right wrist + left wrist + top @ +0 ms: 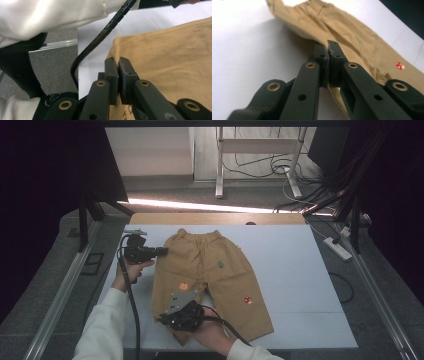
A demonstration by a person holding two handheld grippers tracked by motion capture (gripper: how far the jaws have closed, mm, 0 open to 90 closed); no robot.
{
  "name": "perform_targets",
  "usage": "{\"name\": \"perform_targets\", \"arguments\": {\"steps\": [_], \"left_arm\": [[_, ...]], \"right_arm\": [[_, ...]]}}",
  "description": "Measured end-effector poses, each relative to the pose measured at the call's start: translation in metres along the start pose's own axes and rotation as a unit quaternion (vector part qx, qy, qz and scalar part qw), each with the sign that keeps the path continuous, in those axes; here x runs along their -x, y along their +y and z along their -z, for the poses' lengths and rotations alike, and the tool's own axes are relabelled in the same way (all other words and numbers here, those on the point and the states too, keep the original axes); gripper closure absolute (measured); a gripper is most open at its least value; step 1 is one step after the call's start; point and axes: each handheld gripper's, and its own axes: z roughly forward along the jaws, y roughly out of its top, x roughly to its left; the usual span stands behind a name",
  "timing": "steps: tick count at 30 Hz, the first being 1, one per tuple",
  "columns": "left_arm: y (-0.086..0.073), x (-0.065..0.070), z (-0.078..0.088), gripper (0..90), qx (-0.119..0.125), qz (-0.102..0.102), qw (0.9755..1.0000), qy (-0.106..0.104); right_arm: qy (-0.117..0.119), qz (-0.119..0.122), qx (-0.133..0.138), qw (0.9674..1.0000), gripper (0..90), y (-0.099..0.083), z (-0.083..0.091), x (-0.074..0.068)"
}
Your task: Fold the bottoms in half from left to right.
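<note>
In the high view the right tool (167, 319) covers the hem of the trousers' (210, 270) left leg. In the left gripper view the left tool (328, 51) hides the cloth edge it pinches, and the trousers run off the right edge. The small patches (247, 300) are too small to make out.

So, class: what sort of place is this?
Probably a lab recording station: a white table inside a metal frame, loose black cables on grey carpet, and small tan trousers laid flat for handling.
</note>
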Motion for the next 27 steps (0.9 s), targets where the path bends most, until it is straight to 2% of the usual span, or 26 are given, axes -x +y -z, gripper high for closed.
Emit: {"name": "perform_targets", "arguments": {"steps": [13,21,27], "left_arm": [[0.002,0.006,-0.011,86.6,-0.008,-0.006,0.9999,0.002],[0.001,0.006,-0.013,86.5,-0.005,-0.003,1.0000,0.000],[0.003,0.011,-0.016,86.5,0.001,-0.008,1.0000,-0.004]], "right_arm": [[-0.012,-0.013,-0.008,0.9998,86.3,-0.012,0.012,0.005],[-0.016,-0.017,-0.012,0.9997,86.3,-0.017,0.014,0.006],[-0.023,-0.022,-0.012,0.9994,86.3,-0.023,0.024,0.006]]}}
